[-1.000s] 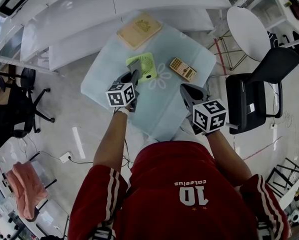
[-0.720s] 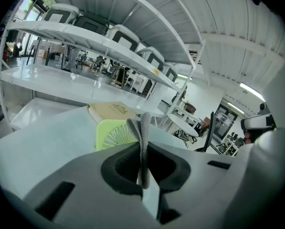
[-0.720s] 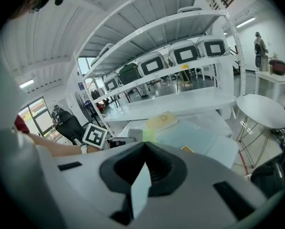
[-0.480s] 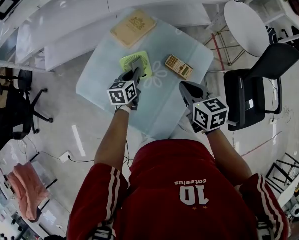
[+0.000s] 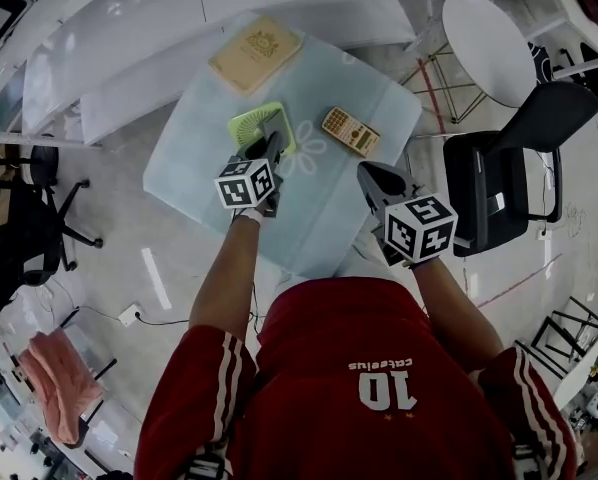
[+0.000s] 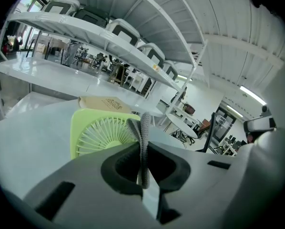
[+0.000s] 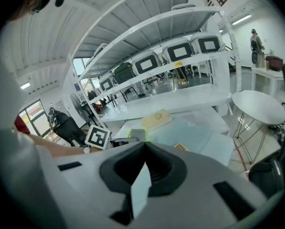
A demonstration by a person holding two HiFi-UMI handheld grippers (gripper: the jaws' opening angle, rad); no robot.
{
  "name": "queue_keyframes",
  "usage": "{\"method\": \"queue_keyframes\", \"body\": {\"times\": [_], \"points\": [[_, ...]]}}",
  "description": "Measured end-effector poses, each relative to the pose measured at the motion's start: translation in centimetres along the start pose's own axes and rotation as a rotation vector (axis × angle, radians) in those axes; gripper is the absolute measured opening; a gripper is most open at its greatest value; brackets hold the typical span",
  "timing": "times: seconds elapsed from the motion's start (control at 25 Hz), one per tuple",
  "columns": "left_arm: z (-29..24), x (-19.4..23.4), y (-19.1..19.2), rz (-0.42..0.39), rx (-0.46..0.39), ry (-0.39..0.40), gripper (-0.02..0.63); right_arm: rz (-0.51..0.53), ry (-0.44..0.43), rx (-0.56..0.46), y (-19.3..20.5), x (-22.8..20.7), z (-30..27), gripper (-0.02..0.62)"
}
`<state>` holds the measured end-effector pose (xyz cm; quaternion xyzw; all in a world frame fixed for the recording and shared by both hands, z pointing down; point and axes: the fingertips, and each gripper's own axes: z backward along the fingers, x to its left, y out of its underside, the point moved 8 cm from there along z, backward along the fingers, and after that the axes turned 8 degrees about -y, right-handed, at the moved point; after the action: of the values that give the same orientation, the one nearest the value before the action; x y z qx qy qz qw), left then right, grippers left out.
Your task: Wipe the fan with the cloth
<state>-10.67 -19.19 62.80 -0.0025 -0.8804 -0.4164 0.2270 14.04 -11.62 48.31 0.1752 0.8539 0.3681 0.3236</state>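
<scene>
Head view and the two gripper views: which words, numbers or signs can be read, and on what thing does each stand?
"10": on the person's red shirt.
The small word above that number: too blurred to read.
The tan book: emblem and print too small to read.
The calculator: key labels too small to read.
The marker cubes on the left gripper and right gripper: black-and-white squares only, no letters.

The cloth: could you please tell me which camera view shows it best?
The left gripper view: the grey cloth stands at the centre, pinched in the left gripper's shut jaws, before the fan. The head view shows at most a dark scrap at that gripper's tip; in the right gripper view it is too small to make out.
</scene>
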Motion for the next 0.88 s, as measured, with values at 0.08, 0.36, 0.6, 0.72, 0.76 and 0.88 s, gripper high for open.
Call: {"method": "queue_keyframes", "body": {"times": [0.08,0.36,0.6,0.72,0.76,0.88], "points": [[-0.5,-0.1,0.0,0.008,0.000,0.000,0.023,-0.002,0.004,0.001,0.0,-0.4,0.1,0.005],[-1.8,-0.2,0.4,0.027,0.011,0.006,0.023,-0.015,0.007,0.009,0.1,-1.0,-0.6,0.005],[-2.3,-0.6,1.3,0.041,0.021,-0.007,0.023,-0.013,0.006,0.019,0.4,-1.3,-0.1,0.005],[-2.5,-0.5,1.4,0.046,0.022,-0.011,0.023,-0.011,0.007,0.023,0.3,-1.5,-0.1,0.005],[-2.5,-0.3,1.4,0.046,0.023,-0.013,0.023,-0.010,0.007,0.023,0.3,-1.5,-0.1,0.005],[-2.2,-0.7,1.6,0.049,0.024,-0.016,0.023,-0.011,0.006,0.024,0.5,-1.4,0.4,0.005]]}}
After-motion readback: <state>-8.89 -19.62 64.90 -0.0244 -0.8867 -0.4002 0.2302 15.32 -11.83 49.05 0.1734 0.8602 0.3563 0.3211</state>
